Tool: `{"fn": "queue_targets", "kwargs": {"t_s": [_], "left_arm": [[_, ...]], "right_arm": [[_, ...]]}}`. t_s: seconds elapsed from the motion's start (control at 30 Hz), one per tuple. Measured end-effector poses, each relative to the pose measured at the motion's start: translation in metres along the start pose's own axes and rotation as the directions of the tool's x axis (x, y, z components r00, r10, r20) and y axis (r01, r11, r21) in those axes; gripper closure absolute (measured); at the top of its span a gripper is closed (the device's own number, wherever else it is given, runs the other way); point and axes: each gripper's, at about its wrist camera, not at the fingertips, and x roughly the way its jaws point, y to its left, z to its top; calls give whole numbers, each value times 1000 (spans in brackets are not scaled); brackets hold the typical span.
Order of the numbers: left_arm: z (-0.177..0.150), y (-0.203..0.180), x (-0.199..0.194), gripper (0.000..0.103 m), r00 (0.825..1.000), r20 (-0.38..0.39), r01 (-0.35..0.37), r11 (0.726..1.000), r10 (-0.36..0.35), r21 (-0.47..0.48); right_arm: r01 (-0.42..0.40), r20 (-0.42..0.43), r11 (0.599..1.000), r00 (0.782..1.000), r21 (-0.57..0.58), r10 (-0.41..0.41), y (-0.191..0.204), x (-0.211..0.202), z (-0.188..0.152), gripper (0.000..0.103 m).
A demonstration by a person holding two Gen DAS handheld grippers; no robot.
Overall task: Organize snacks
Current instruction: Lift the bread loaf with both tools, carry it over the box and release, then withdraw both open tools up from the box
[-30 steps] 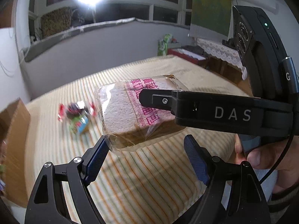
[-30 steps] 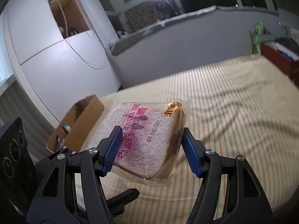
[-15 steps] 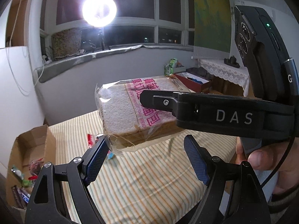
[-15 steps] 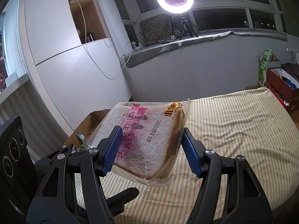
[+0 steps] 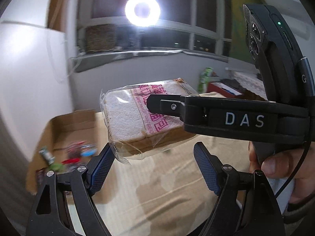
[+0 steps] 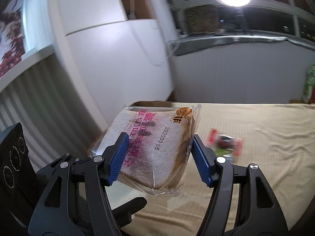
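At the far left, an open brown cardboard box (image 5: 65,129) sits on the bed with blurred bright snack wrappers (image 5: 74,153) inside, and I judge it to be where the snacks are gathered. The left gripper (image 5: 151,169) has its blue-padded fingers spread wide and holds nothing, probably waiting. Above it, in mid-air, the clear-wrapped pack of white toast bread with pink lettering (image 6: 155,147) is pinched at its two sides by the right gripper (image 6: 157,157), likely for carrying towards the box. Further right, a few loose red and green wrapped snacks (image 6: 224,143) lie on the beige striped bedspread (image 6: 265,137). Behind are white cabinet panels, a grey sill, dark windows and a glaring ring light (image 5: 142,9).
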Motion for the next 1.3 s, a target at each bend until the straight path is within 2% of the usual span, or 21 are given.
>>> {"fn": "queue_targets", "kwargs": {"t_s": [0.23,0.37,0.63,0.9,1.0,1.07,1.13,1.3], "left_arm": [[-13,56,-32,23,990,6,-139,987,140,-81],[-16,70,-42,22,984,13,-176,980,178,-98],[-21,83,-41,23,981,11,-191,975,193,-113],[-28,99,-26,22,978,-27,-208,969,206,-134],[-35,113,-20,20,967,-69,-252,956,244,-150],[-48,126,-25,20,954,-103,-296,936,281,-189],[-60,140,-31,20,944,-134,-326,917,302,-228],[-74,156,-55,20,928,-132,-371,885,348,-281]], "right_arm": [[-104,-26,992,994,-68,102,51,35,5,36],[-127,-30,988,992,-86,125,63,44,7,36],[-138,-51,987,990,-81,135,66,59,7,36],[-173,-93,983,982,-66,166,59,100,5,36],[-117,-72,989,991,-92,111,56,110,2,36],[-125,-49,989,991,-74,122,48,105,0,36],[-83,-36,993,996,-79,80,41,100,-3,36],[-8,-28,995,1000,-102,6,31,83,-17,36]]}}
